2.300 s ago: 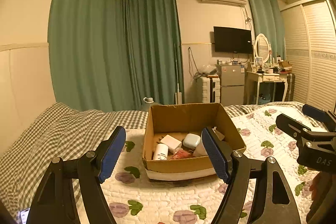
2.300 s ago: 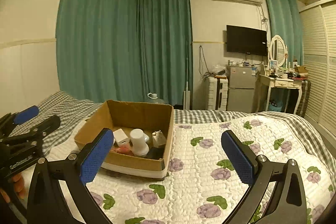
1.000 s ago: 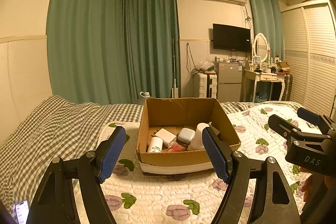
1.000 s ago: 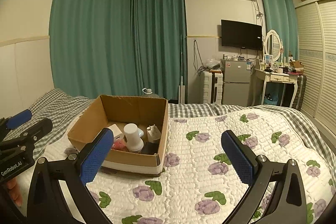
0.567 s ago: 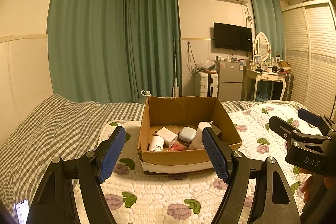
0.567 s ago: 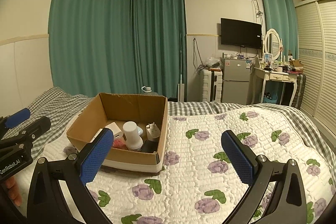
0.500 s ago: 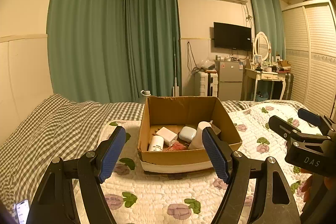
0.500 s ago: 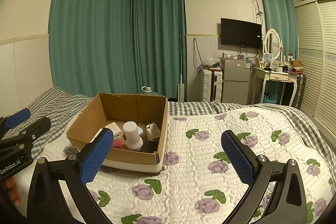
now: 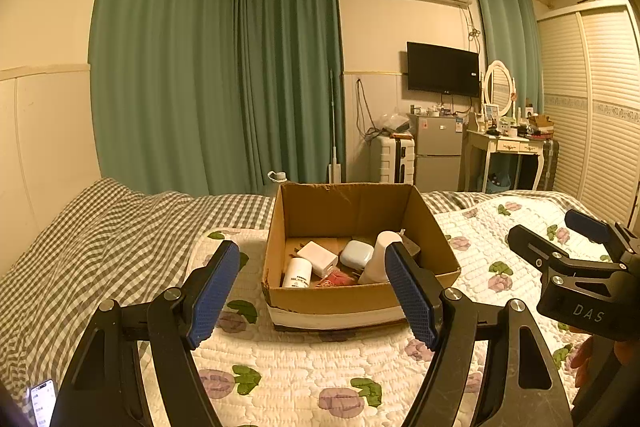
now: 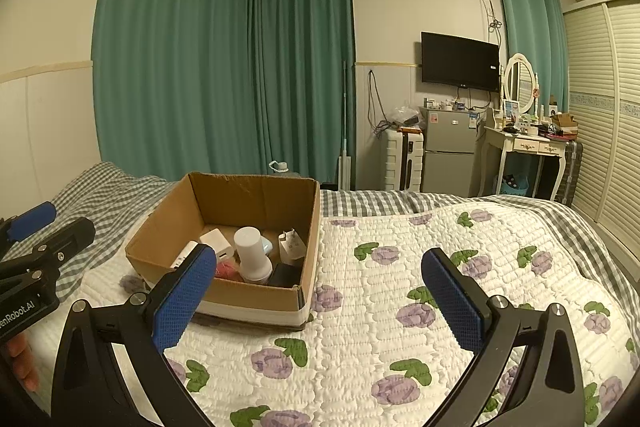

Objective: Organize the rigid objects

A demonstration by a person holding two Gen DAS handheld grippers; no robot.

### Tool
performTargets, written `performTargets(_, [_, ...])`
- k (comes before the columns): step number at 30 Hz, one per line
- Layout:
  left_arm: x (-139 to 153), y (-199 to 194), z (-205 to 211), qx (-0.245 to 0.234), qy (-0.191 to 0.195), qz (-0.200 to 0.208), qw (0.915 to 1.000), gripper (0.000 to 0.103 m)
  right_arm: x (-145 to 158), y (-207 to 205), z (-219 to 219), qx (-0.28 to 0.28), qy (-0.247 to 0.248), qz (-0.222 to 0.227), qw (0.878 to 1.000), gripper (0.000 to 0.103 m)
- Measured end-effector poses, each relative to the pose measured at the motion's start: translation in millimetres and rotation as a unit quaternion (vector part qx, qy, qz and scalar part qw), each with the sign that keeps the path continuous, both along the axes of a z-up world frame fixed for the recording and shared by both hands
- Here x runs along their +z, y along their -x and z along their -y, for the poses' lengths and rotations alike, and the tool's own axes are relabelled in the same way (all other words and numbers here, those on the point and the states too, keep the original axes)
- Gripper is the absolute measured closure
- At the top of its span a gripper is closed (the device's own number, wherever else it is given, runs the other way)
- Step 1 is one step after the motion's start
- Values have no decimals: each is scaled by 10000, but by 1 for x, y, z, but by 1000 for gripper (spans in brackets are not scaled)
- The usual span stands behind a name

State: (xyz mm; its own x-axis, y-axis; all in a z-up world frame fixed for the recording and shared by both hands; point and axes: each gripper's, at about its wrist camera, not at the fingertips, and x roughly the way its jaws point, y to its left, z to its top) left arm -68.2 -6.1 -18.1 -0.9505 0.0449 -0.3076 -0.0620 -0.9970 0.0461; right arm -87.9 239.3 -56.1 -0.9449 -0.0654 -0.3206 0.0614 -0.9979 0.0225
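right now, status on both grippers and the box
Left gripper open, empty. Right gripper open, empty. Cardboard box on quilt, upright white cylinder and chargers inside. Nothing blocking it.

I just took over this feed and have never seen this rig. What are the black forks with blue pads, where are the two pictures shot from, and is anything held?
The forks are two hand-held grippers; a person carries one in each hand. Each picture comes from a fisheye camera on one gripper, looking out along its jaws. The left gripper and the right gripper both stand open and hold nothing. Each also shows at the edge of the other's view. Ahead, on a flowered quilt on a bed, sits an open cardboard box. Inside are a white cylinder, a white charger, a pale blue case, a small white bottle and something red.
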Motion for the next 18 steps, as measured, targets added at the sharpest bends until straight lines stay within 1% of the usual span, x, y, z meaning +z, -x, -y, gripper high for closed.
performTargets(18, [-2,0,0,25,15,23,10000,25,-2,2,3,9,-12,63,10000,0])
